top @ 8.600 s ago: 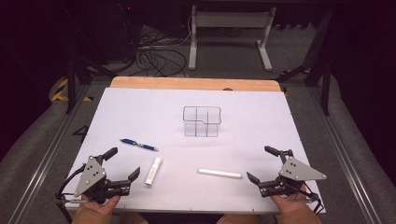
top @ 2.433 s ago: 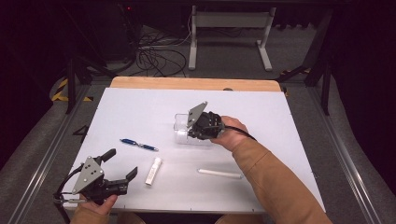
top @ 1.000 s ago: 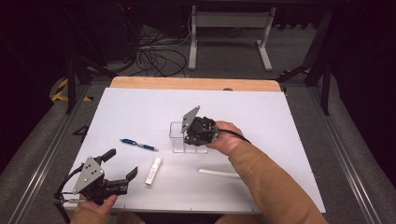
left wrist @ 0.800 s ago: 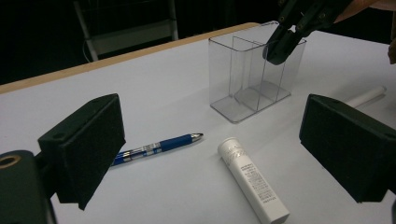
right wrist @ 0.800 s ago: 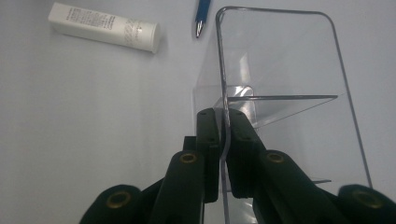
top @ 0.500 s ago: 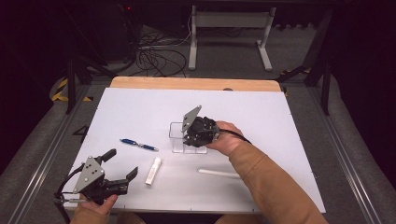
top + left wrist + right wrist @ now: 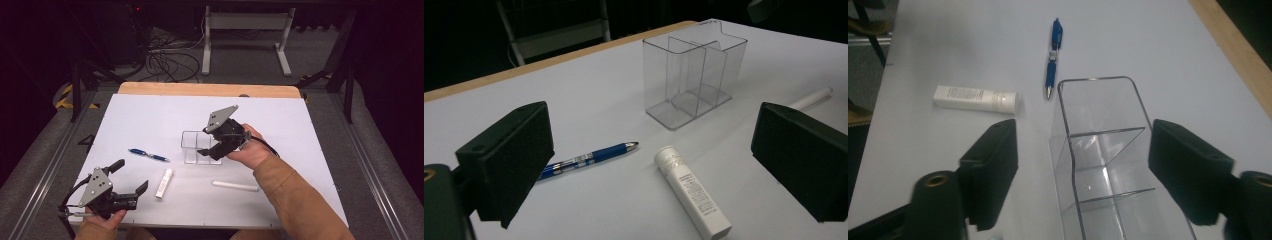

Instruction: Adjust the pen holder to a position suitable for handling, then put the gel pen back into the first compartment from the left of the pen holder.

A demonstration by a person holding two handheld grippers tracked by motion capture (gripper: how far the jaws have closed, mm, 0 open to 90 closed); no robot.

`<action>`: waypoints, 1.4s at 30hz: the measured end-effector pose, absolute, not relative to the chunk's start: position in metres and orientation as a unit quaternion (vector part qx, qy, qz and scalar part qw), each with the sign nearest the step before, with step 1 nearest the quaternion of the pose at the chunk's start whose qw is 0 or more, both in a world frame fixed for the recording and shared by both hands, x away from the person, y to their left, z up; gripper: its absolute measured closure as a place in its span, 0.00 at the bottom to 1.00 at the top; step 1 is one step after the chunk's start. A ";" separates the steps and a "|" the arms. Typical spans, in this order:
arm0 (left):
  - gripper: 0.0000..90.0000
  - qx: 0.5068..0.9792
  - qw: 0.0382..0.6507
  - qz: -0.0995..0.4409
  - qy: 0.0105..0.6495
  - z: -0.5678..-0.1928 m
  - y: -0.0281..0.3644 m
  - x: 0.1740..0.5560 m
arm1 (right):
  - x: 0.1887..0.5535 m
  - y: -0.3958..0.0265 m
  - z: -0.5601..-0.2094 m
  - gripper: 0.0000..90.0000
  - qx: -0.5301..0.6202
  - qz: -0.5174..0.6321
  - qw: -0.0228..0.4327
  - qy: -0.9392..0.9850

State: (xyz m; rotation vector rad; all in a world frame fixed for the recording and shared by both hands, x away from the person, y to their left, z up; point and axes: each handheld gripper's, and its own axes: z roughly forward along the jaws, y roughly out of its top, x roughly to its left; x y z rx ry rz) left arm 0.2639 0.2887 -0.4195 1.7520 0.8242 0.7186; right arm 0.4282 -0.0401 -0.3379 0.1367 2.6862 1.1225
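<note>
**Right gripper opens above the clear organiser**

At the centre of the high view, the right gripper (image 7: 212,147) hangs over the right end of the clear organiser (image 7: 196,148), its grey plate tilted up toward the top of the frame. The hand (image 7: 248,148) grips it from the right, with the tan sleeve (image 7: 295,200) running down to the lower right corner. Its fingers (image 7: 993,175) have just been opening and now stand wide, one on each side of the organiser's walls without pressing them, as the right gripper view shows. The organiser stands upright on the white bench (image 7: 150,110).

In the lower left, the left gripper (image 7: 132,177) rests low over the bench edge, fingers (image 7: 511,160) spread wide around nothing. A blue pen (image 7: 148,155), a white tube (image 7: 164,183) and a white stick (image 7: 235,186) lie nearby.
</note>
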 end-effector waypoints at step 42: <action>0.15 0.765 0.490 0.281 0.311 -0.401 0.286 0.283 | 0.377 -0.134 -0.339 0.00 0.151 0.522 0.153 0.826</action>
